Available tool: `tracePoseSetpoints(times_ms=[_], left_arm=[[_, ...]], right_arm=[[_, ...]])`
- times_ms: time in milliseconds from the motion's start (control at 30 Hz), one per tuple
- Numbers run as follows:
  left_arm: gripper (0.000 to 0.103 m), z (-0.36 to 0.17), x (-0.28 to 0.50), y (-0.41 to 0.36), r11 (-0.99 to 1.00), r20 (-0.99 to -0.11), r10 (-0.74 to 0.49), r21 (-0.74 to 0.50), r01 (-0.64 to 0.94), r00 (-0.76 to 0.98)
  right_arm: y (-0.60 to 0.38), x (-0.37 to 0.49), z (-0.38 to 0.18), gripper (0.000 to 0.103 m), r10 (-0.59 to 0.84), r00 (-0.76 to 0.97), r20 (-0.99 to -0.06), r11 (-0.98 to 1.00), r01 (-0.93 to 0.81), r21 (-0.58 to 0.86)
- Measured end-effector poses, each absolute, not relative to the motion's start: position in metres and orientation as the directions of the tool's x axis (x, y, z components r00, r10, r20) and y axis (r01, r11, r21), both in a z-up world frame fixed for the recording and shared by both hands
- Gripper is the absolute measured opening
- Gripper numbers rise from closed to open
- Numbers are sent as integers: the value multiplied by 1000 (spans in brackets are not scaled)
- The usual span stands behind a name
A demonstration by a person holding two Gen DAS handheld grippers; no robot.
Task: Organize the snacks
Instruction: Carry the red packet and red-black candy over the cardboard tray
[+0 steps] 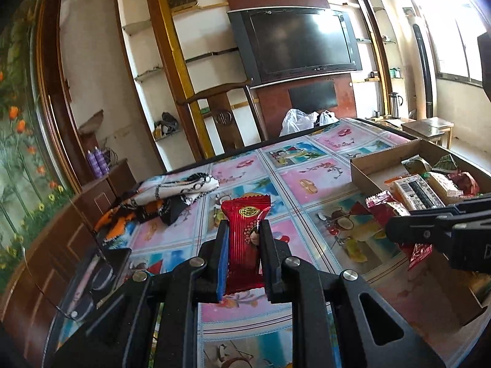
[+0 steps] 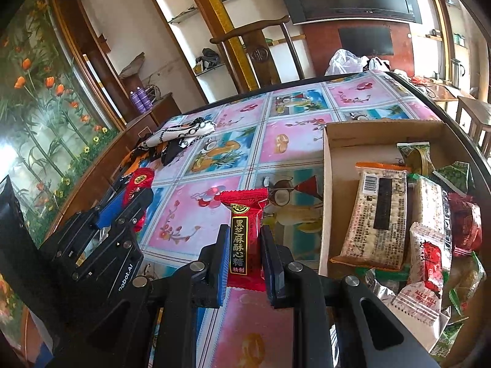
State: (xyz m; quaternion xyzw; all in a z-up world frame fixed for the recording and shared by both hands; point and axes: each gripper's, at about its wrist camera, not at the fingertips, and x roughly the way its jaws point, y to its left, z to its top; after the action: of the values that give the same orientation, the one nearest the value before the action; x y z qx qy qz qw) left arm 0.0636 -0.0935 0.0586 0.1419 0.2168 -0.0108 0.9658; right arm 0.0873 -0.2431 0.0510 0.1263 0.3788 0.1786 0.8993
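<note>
At the centre bottom of the left wrist view, the left gripper [image 1: 244,239] is clamped shut on a red candy packet [image 1: 245,224], which stands upright between its blue-padded fingers above the table. In the same spot of the right wrist view, the right gripper [image 2: 245,242] is likewise closed on a second red packet with gold lettering [image 2: 244,233], also upright.

At the right edge of both views sits an open, shallow cardboard box [image 2: 328,165]. It already holds a loose heap of wrapped snacks: a long pale cracker bar with a barcode [image 2: 376,214], a white sachet with red print [image 2: 425,263], green-wrapped pieces [image 2: 454,174] towards the upper right, and a dark red sweet [image 2: 465,220] at the far right. The upper left part of the box floor is still bare.

The task looks well advanced but unfinished: most snacks appear to be in the box, while the two held packets are still outside it, over the flowered tablecloth [image 2: 227,128]. No other loose snacks are plainly visible on the cloth.

Towards the left of the table, a crumpled patterned scarf [image 2: 181,135] lies apart from the box. A pair of glasses [image 1: 89,288] rests at the lower left of the left wrist view.
</note>
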Motion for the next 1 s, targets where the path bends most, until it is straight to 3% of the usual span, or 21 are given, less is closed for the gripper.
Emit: tracePoseSetpoints(times_ms=[1000], left_arm=[[18,56,58,-104,935,-378,73,347,68,923]], right_arm=[[-300,83,61,21,364,710,-603,906,-120,406]])
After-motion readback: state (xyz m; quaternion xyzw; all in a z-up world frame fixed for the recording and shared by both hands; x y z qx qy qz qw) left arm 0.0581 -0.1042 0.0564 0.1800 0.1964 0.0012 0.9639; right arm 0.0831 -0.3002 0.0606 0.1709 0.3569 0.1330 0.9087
